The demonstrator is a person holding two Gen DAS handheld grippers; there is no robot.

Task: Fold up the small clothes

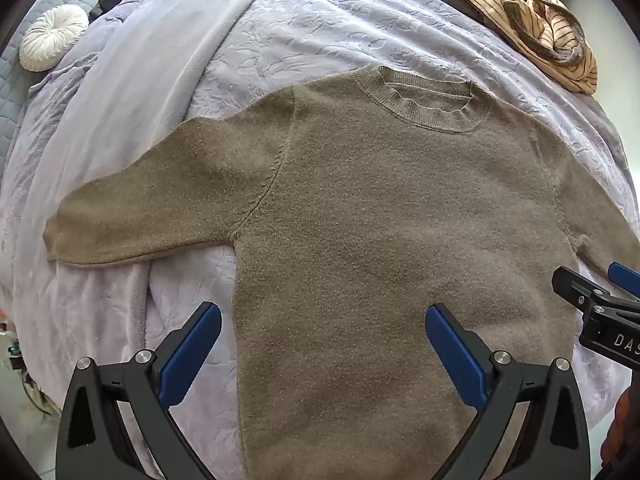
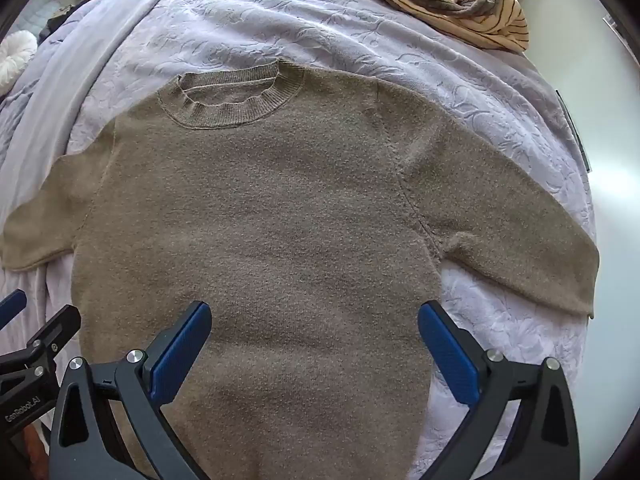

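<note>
Presently, a brown short-sleeved knit sweater (image 1: 380, 208) lies flat and face-up on a lavender embossed bedspread (image 1: 312, 28), collar toward the far side of the bed and hem toward the cameras. Its ribbed round collar (image 1: 428, 108) lies open and slightly rippled. Both sleeves are spread outward to either side: the left sleeve (image 1: 160, 204) reaches well out over the bedspread, and the right sleeve (image 2: 516, 232) likewise on the opposite side, with a small pucker at its underarm seam. The body of the garment shows shallow wrinkles only; no fold is made in it.

The left gripper (image 1: 322, 344) hangs above the lower left part of the sweater, pointing down, its blue-padded fingers (image 1: 192, 356) spread wide with nothing between them. One finger stands over the bedspread just beside the garment's side edge, the other over the knit. The right gripper (image 2: 314, 340) hangs above the lower right part in the same attitude, fingers wide apart and empty. Whether either tool touches the cloth cannot be told.

A smooth pale lilac blanket (image 1: 172, 60) crosses the bedspread on the left. A striped tan garment (image 1: 536, 28) lies bunched at the far right corner, well apart from the sweater. A round white pleated cushion (image 1: 54, 42) sits at the far left.
</note>
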